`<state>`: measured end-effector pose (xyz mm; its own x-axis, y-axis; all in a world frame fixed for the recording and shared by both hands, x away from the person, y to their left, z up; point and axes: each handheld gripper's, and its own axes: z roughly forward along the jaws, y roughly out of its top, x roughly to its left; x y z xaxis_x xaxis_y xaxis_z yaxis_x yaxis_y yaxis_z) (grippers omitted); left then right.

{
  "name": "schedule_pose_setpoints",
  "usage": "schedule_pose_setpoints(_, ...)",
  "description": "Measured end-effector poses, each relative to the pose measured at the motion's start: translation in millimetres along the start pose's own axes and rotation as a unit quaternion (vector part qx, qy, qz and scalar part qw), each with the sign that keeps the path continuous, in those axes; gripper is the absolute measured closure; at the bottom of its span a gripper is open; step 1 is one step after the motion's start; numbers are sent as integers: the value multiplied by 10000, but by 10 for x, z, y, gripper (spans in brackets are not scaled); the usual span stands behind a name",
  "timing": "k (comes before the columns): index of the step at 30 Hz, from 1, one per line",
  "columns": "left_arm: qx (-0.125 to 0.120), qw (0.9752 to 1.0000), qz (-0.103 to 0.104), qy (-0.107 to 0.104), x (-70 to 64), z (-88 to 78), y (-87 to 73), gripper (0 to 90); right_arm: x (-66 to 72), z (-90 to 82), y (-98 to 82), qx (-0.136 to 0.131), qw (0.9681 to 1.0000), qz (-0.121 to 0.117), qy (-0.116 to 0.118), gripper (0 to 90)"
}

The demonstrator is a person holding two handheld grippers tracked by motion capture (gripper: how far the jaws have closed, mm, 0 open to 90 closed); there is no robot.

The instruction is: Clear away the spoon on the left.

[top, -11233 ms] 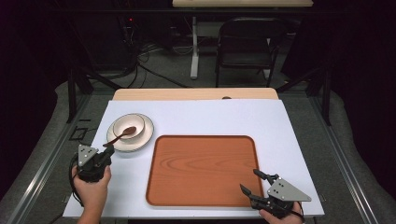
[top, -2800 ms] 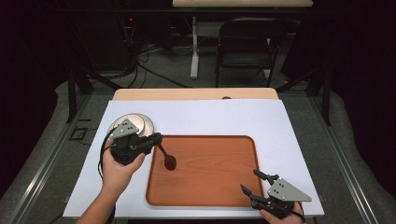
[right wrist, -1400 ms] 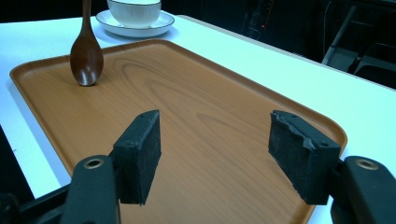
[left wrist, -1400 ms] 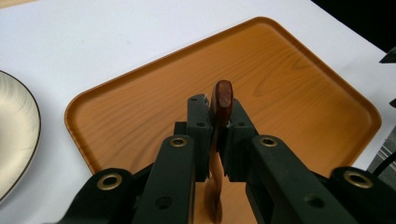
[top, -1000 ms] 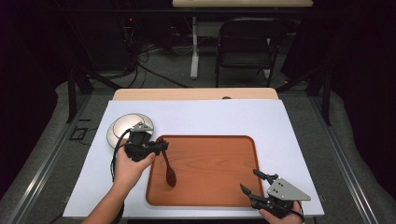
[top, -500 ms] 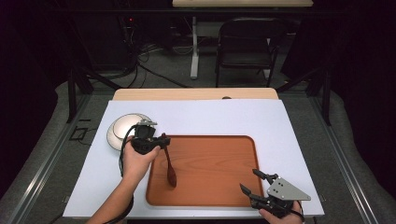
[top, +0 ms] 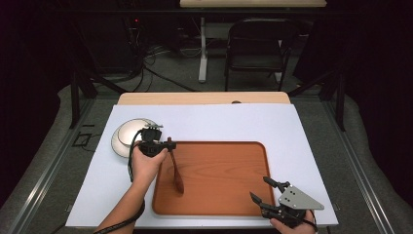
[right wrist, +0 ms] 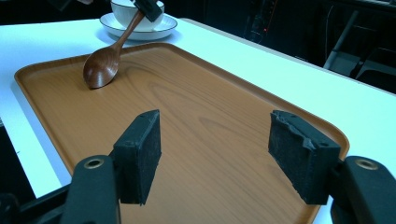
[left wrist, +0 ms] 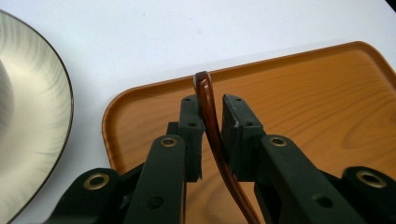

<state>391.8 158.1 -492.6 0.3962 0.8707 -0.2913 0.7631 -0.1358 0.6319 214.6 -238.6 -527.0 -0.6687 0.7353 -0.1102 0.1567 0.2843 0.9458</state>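
Now the spoon is rested bowl-down on the tray, its handle between the just-loosening left gripper pads; the right gripper is held spread over the tray's near corner.

Beyond the white-topped table a dark folding chair stands on grey floor (cables trail across it), the room around left dim.

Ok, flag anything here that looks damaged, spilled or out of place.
The right gripper has one chipped, ragged pad. Otherwise nothing stands out: the wooden spoon rests bowl-down on the tray, its handle between the left gripper jaws, which have just been opening.
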Motion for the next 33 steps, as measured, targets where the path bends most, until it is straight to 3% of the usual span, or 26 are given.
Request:
schedule_pose_setpoints(9, 130, 9995, -245, 150, 57, 241, -29, 768, 4, 6, -2, 6, 10000, 16, 17, 340)
schedule_pose_setpoints(17, 196, 9987, -450, 135, 123, 384, -95, 762, -4, 3, -4, 6, 10000, 14, 28, 341)
schedule_pose_setpoints(33, 169, 9983, -497, 269, 148, 461, -155, 750, 0, 11, -5, 17, 10000, 5, 47, 340)
